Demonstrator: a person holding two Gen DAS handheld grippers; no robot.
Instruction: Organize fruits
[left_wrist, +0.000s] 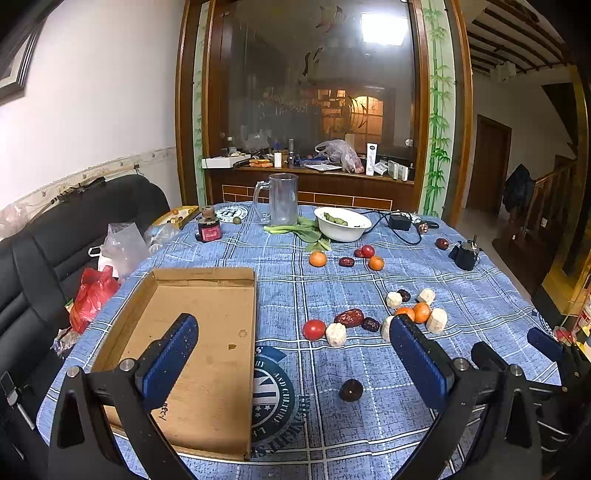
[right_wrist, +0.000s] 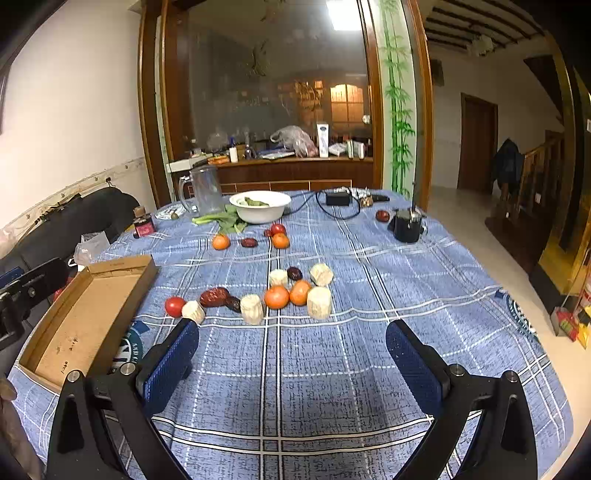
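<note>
Cardboard tray (left_wrist: 207, 354) is lying empty near the desk's (right_wrist: 406, 295) left edge, presumably waiting as the collection bin. Left claw (left_wrist: 295, 354) is hovering with jaws apart, holding nothing, framing a dark jujube (left_wrist: 351, 390) by the near edge. Mid-desk, fruits (right_wrist: 277, 295) are sitting scattered, unsorted. Right claw (right_wrist: 291, 354) is hovering likewise spread and empty.

Round emblem (left_wrist: 273, 398) printed on blue plaid tablecloth (left_wrist: 369, 424): curved lettering reads "AND CULTURE"; remaining words partly cut off, illegible. Cardboard tray (left_wrist: 207, 332) bears handwritten marks, too small to read. Red jar label (left_wrist: 209, 232): unreadable.
</note>
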